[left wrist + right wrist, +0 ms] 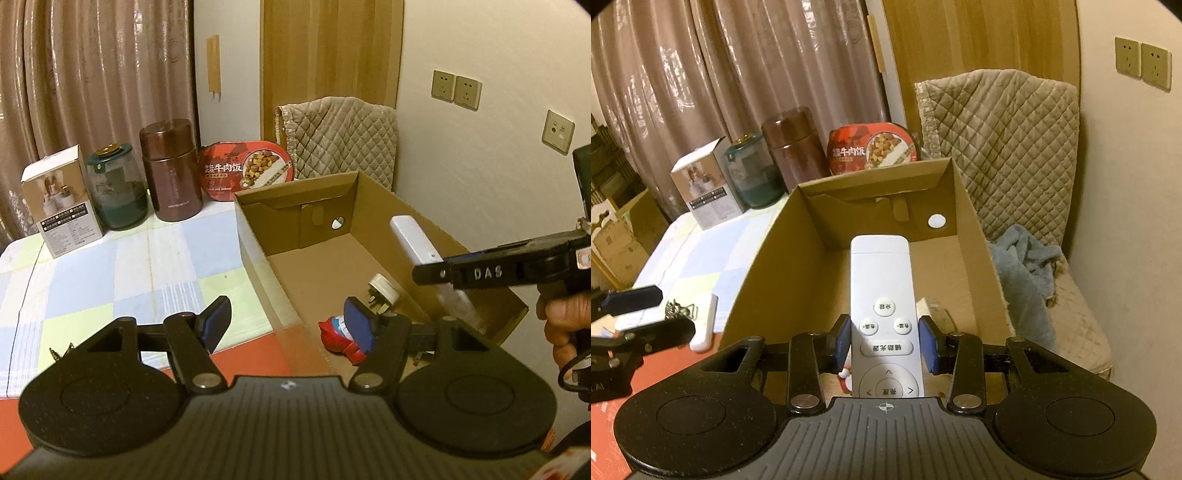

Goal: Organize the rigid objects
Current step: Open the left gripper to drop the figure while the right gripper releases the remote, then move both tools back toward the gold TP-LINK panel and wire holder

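My right gripper is shut on a white remote control and holds it above the open cardboard box. In the left wrist view the remote sticks out of the right gripper over the box. Inside the box lie a red and blue toy figure and a white plug adapter. My left gripper is open and empty at the box's near left wall.
At the table's back stand a white carton, a green glass jar, a brown flask and a red meal box. A small white device and metal clips lie left of the box. A quilted chair stands to the right.
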`<state>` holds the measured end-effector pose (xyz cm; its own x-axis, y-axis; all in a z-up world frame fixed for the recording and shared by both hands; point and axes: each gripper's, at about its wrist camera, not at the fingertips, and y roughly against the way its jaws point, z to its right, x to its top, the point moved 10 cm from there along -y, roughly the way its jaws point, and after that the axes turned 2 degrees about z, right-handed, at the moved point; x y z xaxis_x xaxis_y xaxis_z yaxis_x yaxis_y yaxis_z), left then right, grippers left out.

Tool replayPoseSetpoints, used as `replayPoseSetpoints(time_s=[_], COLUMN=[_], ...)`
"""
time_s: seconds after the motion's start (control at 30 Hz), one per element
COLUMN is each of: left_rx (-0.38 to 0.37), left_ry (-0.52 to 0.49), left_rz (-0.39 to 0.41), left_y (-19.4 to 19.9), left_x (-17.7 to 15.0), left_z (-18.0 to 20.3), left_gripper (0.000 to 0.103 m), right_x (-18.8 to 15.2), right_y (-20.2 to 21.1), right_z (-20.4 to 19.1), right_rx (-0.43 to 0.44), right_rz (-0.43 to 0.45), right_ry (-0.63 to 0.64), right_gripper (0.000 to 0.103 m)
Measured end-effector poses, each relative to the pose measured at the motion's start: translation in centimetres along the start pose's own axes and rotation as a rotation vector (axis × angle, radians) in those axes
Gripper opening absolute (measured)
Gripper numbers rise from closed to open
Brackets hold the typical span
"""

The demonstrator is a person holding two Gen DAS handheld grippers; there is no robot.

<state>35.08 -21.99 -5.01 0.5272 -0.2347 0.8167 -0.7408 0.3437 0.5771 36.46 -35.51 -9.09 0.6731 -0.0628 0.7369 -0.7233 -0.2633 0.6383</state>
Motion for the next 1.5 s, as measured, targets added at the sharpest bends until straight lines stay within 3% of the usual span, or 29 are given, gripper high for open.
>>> replayPoseSetpoints(time_s=[0.33, 0.9, 1.5], left_rx=[0.034, 0.093, 0.264], left_ry=[0.058, 0.174, 0.283], left_rz=[0.018, 0.051, 0.037], left_y=[2.7, 12.0, 19.5], left_x=[-1.1, -5.7, -12.1], left_z=[-2.6, -6.8, -17.3], left_gripper=[0.064, 0.064, 0.064], right_x=[1.3, -3.7, -8.2], right_y=[3.4, 9.0, 9.1], right_z=[-0.7, -9.0, -16.8], right_rx=[-0.008, 0.049, 0.134], right_rz=[0.068, 0.028, -0.004], right_ry=[-0.032, 0.033, 0.108], right_gripper=[0.049, 0.056, 0.058])
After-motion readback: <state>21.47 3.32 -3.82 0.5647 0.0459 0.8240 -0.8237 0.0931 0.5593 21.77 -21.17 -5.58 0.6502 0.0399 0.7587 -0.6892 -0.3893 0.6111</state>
